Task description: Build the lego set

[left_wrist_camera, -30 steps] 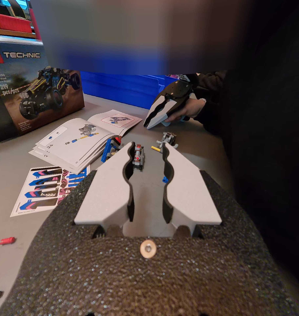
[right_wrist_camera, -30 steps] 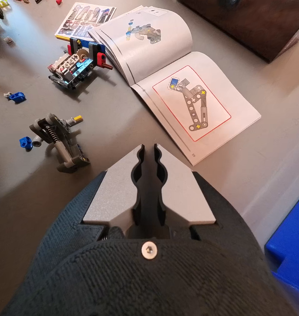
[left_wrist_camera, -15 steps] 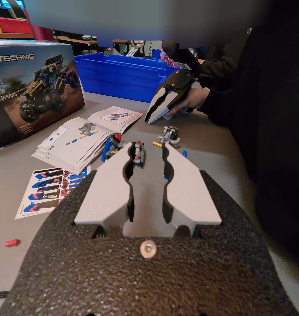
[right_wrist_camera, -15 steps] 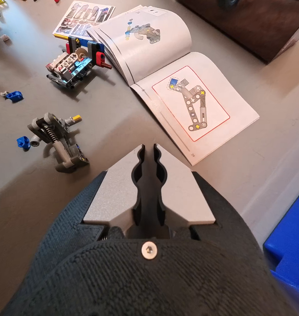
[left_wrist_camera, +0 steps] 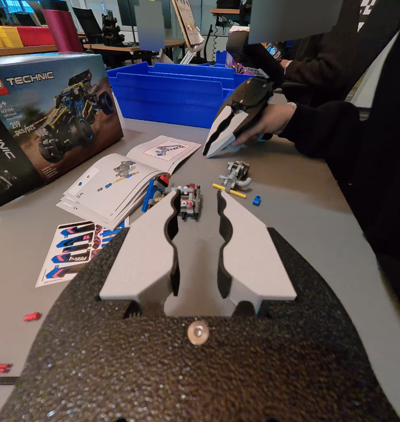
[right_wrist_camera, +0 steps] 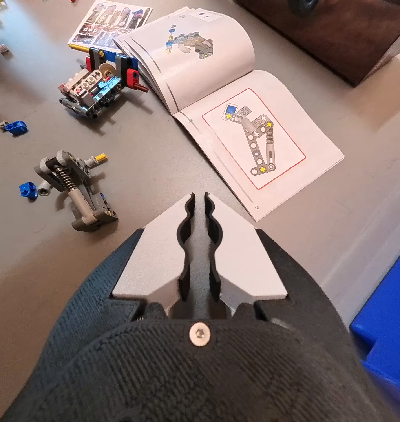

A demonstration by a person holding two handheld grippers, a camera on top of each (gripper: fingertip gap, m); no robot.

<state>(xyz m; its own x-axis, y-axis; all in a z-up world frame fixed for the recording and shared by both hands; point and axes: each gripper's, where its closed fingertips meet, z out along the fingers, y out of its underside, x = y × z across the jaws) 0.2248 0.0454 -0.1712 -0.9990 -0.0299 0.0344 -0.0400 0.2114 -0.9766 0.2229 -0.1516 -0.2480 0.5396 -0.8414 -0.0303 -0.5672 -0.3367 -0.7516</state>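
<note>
Left tongs stand spread wide and empty, low over the bench, with the chassis lying on the bench just beyond the tips and partly hidden by the left finger. Right tongs are nearly closed, a thin slit between the tips, gripping nothing; they hover beside the lower edge of the open booklet.

The strut, a grey beam assembly with a spring and a yellow axle, lies on its side well left of the right tongs. One blue connector sits just beside its grey end piece; another lies farther off, nearer the chassis. The set box, sticker sheet and blue bin stand clear of the work.

Assessment: the booklet page appears to show the strut with a blue part added, so the step in hand is likely picking up a connector or the strut.

Recommendations:
- Open the right tongs before descending; at this gap they would not take the strut.
- Grip the strut across the grey beam, not the spring, which would likely compress and slip.
- Approach the connector from above; a side nudge could send it skating.
- Use the left tongs to steady the strut while the part is pressed on.
</note>
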